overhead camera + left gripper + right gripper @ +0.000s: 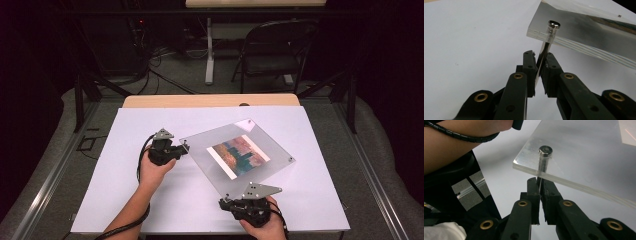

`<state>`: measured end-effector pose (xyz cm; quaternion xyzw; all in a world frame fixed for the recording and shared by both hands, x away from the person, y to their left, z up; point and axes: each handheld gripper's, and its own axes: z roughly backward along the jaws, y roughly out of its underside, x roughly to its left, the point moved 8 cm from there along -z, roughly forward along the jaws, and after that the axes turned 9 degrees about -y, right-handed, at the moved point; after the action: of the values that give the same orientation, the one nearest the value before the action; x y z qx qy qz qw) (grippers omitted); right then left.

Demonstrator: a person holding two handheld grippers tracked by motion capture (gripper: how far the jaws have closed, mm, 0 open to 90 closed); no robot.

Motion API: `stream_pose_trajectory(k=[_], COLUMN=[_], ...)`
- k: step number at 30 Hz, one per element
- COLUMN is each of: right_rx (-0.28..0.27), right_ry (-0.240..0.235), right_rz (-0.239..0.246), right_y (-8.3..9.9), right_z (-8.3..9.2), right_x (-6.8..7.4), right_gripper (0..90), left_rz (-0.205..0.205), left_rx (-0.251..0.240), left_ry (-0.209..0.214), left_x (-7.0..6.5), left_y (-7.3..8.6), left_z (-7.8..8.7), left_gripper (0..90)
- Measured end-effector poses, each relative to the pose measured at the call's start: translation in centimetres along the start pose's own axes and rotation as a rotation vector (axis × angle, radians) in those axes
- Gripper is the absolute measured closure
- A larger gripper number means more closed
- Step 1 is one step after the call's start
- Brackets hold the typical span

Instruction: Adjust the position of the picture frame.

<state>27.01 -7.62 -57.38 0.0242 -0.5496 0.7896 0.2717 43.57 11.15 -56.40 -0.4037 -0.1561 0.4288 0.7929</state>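
Metal standoff pins (543, 53) of the acrylic frame (200, 145) are pinched by each hand-held gripper, left (181, 148) and right (226, 199).

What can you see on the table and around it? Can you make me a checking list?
Surface: white table top, flat, with a wooden edge at the far side.
Job's things: clear acrylic frame with a colourful picture inside, lifted off the table; metal corner pins stick through it.
Clutter: nothing seen.
Grippers: left tongs shut on a corner pin; right tongs shut on another corner pin.
Cables: black cable trails along the left forearm; coiled cable over that arm too.
Surroundings: dark room, folding chair, a table leg and floor wires beyond.
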Motion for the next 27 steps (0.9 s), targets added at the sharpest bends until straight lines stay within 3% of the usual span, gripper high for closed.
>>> stream_pose_trajectory(k=[8, 15, 19, 24, 27], right_rx=[0.013, -0.013, -0.06, -0.072, -0.079], right_ry=[-0.006, 0.05, 0.103, 0.166, 0.201], right_rz=[-0.005, -0.067, -0.111, -0.121, -0.124], right_y=[-0.1, -0.4, -1.0, -1.1, -1.3], right_z=[0.4, 2.3, 4.0, 5.4, 6.2], right_x=[-0.2, -2.0, -3.9, -5.6, -6.6], right_gripper=[85.4, 85.5, 85.7, 85.7, 85.7], left_rz=[0.006, -0.01, 0.005, 0.038, 0.034], left_rx=[-0.012, -0.028, -0.045, -0.047, -0.049], left_ry=[-0.005, -0.008, 0.028, 0.076, 0.087], left_x=[0.1, -0.5, -1.6, -3.5, -4.6], left_y=[0.7, 1.9, 2.8, 4.1, 4.5], left_z=[1.0, 3.0, 4.6, 5.8, 6.4], left_gripper=[82.6, 84.5, 85.3, 85.4, 85.3])
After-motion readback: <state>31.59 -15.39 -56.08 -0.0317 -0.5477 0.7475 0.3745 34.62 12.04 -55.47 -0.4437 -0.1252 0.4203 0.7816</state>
